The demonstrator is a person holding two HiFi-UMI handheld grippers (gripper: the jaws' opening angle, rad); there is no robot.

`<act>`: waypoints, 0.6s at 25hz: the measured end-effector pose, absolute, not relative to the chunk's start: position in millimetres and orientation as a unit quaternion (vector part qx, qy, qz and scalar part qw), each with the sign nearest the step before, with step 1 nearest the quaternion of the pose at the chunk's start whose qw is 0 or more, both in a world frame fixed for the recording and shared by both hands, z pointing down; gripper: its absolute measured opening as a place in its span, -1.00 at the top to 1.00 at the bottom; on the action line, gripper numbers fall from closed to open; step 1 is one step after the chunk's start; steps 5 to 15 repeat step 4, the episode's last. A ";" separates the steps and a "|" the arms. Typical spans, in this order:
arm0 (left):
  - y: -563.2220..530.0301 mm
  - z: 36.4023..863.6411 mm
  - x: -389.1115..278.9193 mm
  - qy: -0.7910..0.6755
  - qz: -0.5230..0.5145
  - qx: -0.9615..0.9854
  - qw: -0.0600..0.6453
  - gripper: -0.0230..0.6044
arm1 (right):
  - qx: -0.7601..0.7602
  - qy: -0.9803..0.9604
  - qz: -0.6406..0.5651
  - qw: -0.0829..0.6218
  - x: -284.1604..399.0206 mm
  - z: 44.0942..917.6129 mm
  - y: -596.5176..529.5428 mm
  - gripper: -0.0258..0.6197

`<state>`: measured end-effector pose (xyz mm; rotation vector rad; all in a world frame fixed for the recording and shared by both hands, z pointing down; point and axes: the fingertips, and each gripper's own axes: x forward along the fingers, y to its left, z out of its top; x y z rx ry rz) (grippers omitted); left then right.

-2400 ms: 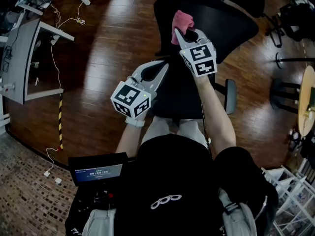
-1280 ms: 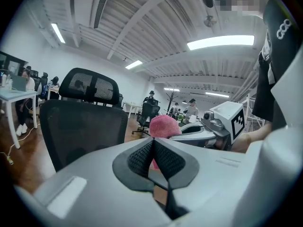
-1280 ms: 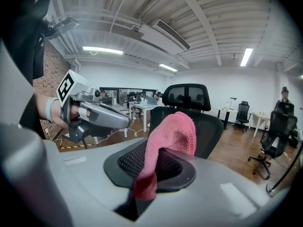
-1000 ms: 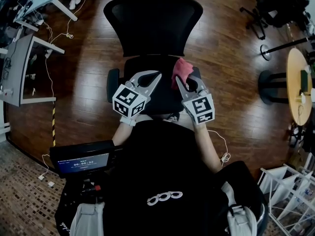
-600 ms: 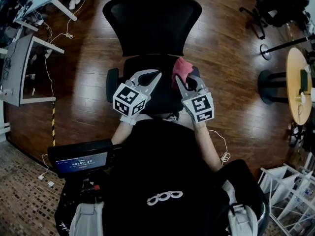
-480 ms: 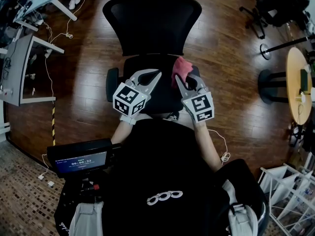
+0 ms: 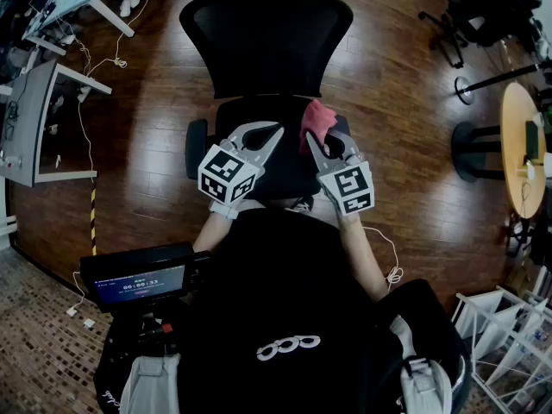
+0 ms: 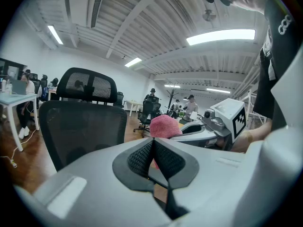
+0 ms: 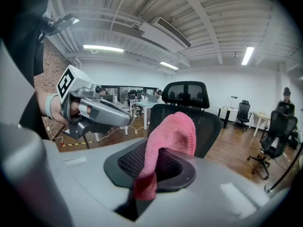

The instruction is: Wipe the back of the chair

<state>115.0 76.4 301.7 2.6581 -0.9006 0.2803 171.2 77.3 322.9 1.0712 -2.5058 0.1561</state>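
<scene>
Wooden floor [image 7: 397, 128], black mesh-backed chair [image 7: 267, 41]

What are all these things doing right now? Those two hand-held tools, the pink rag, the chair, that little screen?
Left tool: shut, empty.
Right tool: shut on the pink cloth.
Pink cloth: bunched, pinched at one end, sticking out past the tool tip.
Chair back: upright, with the cloth held short of it, over the seat.
Screen: lit.
</scene>
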 end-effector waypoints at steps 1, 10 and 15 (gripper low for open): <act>76.7 301.8 115.4 -0.315 0.099 0.930 0.160 0.96 | 0.385 -0.898 0.056 0.205 171.5 323.1 77.6 0.80; 77.5 302.2 116.6 -0.313 0.099 0.931 0.160 0.96 | 0.386 -0.898 0.058 0.204 172.8 323.3 78.2 0.80; 77.5 302.2 116.6 -0.313 0.099 0.931 0.160 0.96 | 0.386 -0.898 0.058 0.204 172.8 323.3 78.2 0.80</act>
